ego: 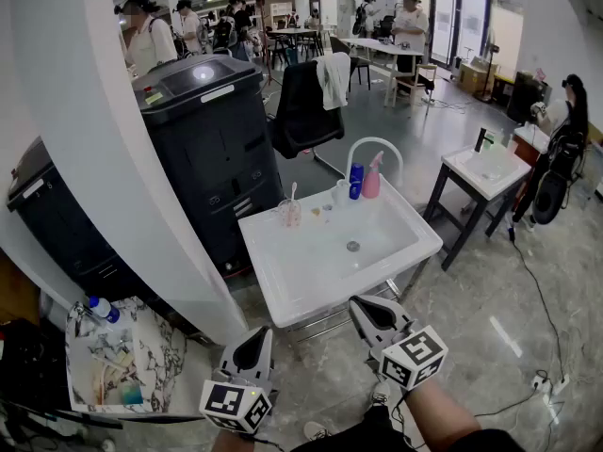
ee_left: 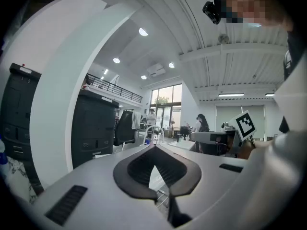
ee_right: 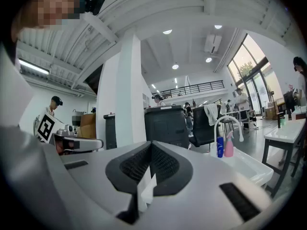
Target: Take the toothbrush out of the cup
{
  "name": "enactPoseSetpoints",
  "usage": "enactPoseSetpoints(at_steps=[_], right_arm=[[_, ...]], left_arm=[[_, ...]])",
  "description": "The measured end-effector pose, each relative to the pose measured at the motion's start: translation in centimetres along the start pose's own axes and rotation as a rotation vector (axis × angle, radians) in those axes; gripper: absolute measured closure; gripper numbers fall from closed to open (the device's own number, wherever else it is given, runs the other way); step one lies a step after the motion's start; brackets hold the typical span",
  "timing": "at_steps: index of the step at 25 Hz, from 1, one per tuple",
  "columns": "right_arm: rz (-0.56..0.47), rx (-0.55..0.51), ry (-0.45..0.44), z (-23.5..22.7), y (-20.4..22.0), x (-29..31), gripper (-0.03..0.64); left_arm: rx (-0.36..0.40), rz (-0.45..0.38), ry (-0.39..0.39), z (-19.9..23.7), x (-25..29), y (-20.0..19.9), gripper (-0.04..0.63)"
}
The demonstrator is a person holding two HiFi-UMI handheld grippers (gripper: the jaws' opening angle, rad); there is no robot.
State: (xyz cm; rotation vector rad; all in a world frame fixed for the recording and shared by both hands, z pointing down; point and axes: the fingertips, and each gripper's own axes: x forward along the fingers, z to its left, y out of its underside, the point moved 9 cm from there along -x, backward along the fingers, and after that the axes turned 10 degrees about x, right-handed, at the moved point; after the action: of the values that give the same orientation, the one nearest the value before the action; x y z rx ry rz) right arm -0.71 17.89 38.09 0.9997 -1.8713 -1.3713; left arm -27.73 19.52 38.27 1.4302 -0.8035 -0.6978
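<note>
Sink [ego: 283, 281] straight ahead, a white, glossy, square basin on a thin metal frame with a round drain [ego: 352, 246] in its middle. The cup [ego: 290, 216], small and clear, stands on the sink's back rim towards the left corner. The toothbrush [ego: 293, 196] is upright inside it, head poking above the lip.

Along that same rim to the right stand a blue bottle [ego: 356, 180] and a pink spray bottle [ego: 372, 177], close together under the curved white tap [ego: 374, 145]. A fat white pillar [ego: 94, 139] crowds the left side, with a boxy black printer [ego: 212, 125] just behind the sink. Further back is a black office chair [ego: 301, 111] with a white towel [ego: 333, 78] over its back.

Both grippers hang low, well short of the sink, over the grey polished floor [ego: 471, 309]. The left gripper [ego: 254, 340] has its fingers [ee_left: 136, 169] clenched together, ribbed dark pads meeting, with nothing between them. The right gripper [ego: 363, 306] is the same: fingers [ee_right: 127, 166] pressed together and empty. Nothing stands between them and the cup but the sink's front edge.
</note>
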Motion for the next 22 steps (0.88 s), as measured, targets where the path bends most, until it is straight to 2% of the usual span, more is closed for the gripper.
enactPoseSetpoints(at_steps=[11, 16, 22], right_arm=[[-0.007, 0.006, -0.02, 0.8, 0.2, -0.1, 0.6], [-0.013, 0.007, -0.017, 1.3, 0.2, -0.3, 0.6], [-0.018, 0.054, -0.03, 0.6, 0.6, 0.1, 0.6]], left_arm=[[-0.003, -0.003, 0.003, 0.1, -0.9, 0.1, 0.578], [0.03, -0.002, 0.021, 0.2, -1.3, 0.4, 0.577], [0.033, 0.002, 0.007, 0.4, -1.4, 0.6, 0.577]])
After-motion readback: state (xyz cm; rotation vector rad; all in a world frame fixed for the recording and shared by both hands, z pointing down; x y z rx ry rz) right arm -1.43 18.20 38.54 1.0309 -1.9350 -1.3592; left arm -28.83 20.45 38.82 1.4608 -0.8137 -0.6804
